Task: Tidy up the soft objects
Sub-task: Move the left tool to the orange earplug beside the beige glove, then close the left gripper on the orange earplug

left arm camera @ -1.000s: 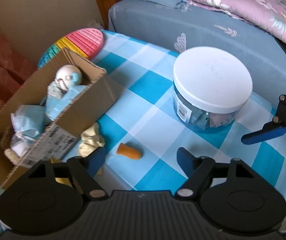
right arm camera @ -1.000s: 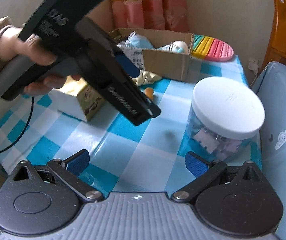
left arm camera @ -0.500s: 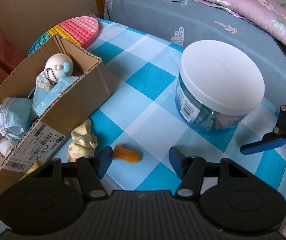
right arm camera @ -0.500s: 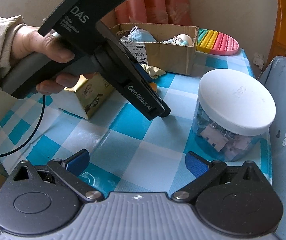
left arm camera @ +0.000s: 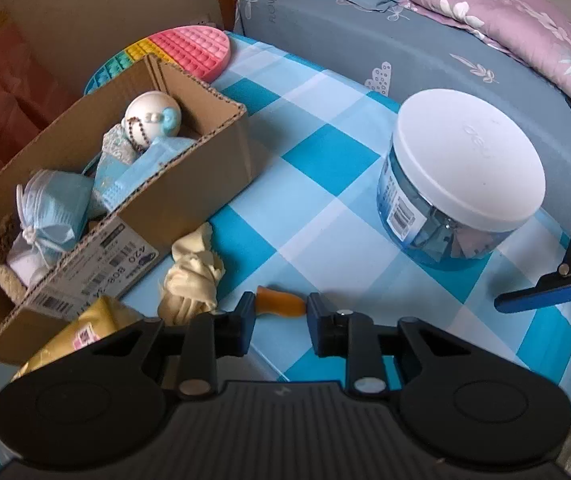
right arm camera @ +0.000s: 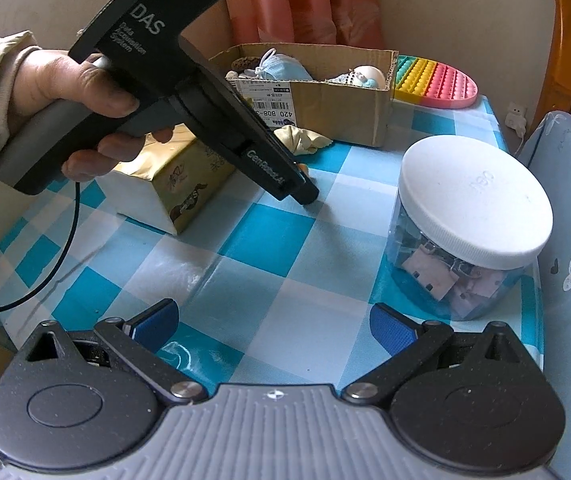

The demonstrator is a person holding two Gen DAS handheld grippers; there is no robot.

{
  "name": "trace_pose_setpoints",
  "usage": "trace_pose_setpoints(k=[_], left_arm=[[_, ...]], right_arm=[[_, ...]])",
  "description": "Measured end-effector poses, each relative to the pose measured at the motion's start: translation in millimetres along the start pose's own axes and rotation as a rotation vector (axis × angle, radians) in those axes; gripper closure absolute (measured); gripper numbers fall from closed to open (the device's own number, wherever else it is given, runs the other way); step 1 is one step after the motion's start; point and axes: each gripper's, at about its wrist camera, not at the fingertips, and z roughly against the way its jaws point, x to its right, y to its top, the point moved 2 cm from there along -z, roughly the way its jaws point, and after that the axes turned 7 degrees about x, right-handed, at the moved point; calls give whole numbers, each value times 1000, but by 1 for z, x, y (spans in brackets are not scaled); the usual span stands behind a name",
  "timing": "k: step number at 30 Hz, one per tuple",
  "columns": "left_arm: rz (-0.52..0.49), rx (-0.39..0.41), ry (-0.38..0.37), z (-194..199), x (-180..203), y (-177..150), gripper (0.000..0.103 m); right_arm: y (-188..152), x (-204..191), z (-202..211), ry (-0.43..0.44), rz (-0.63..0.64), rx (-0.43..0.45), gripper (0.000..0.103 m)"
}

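Observation:
A small orange foam piece [left arm camera: 281, 305] lies on the blue checked tablecloth [left arm camera: 325, 168], and my left gripper [left arm camera: 279, 312] is shut on it, a blue pad pressing each end. In the right wrist view the left gripper [right arm camera: 301, 194] points steeply down at the cloth, held by a hand [right arm camera: 85, 104]. A crumpled cream cloth [left arm camera: 193, 276] lies just left of it, against a cardboard box [left arm camera: 205, 184] that holds face masks and a white doll head. My right gripper [right arm camera: 273, 324] hovers open over the near part of the table, nothing between its fingers.
A clear jar with a white lid [left arm camera: 461, 160] stands to the right, close to the right gripper's blue finger [left arm camera: 541, 298]. A rainbow pop-it toy [left arm camera: 189, 48] lies behind the box. A yellow tissue pack [right arm camera: 181, 184] sits left. A bed [left arm camera: 365, 40] borders the table's far side.
My left gripper came down a little around the orange foam piece and its jaws closed from wide apart onto it. The right gripper stayed in place, open.

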Motion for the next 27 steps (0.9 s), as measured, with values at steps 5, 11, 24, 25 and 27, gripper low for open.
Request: trace_pose_setpoints(k=[5,11,24,25,27], left_arm=[[9,-7,3,6,2,-4,77],[1,1,-8,20,9,-4,77],[48,59,-1,77,21,-16,77],[57,65,7,81,20,-18,77],[73,81,22,91,18,-22,77]], right_arm=[[0,-1,1,-7,6,0,0],[1,-4,4,-20,16,4,0],[1,-8,10,-56,54,40,0],[2,-9,10,-61,61,52,0],[5,-12,11,-66,78,73,2]])
